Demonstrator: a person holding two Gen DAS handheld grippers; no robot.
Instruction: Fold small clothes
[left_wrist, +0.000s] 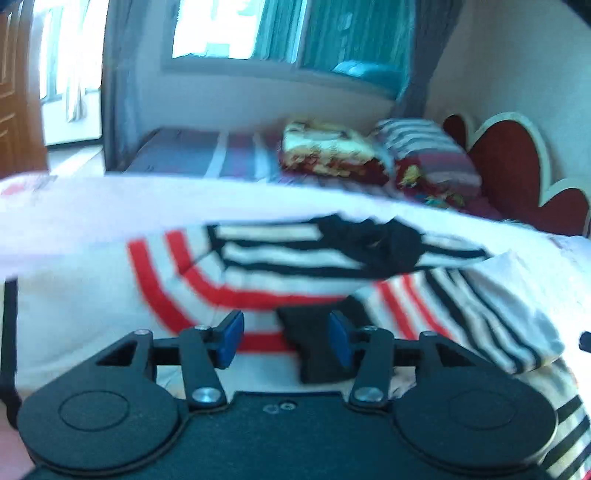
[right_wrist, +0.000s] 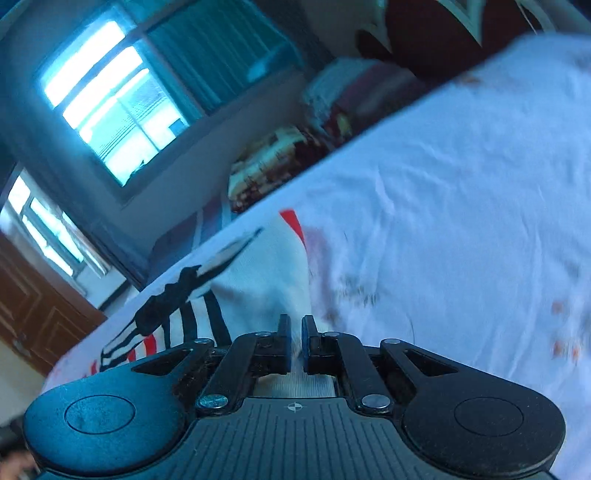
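left view only: left gripper (left_wrist: 286, 338), blue pads apart, nothing pressed between them; striped garment (left_wrist: 258, 266) with red and black bands lies past the tips toward 12 o'clock
right view only: right gripper (right_wrist: 295, 345), pads drawn together, clamped on white cloth of that garment (right_wrist: 258, 291)
edges: a white fold (left_wrist: 110, 210) blurs across the left view at 10 o'clock
open room: white bedsheet (right_wrist: 461, 192) spreads toward 2 o'clock; folded blanket (left_wrist: 328, 149) and pillow (left_wrist: 428, 151) far at 1 o'clock

Two handheld black grippers with blue finger pads

The left gripper (left_wrist: 286, 338) has smooth round black discs and silver screws; the right gripper (right_wrist: 295, 343) has a ribbed black housing bearing a small crosshair mark.
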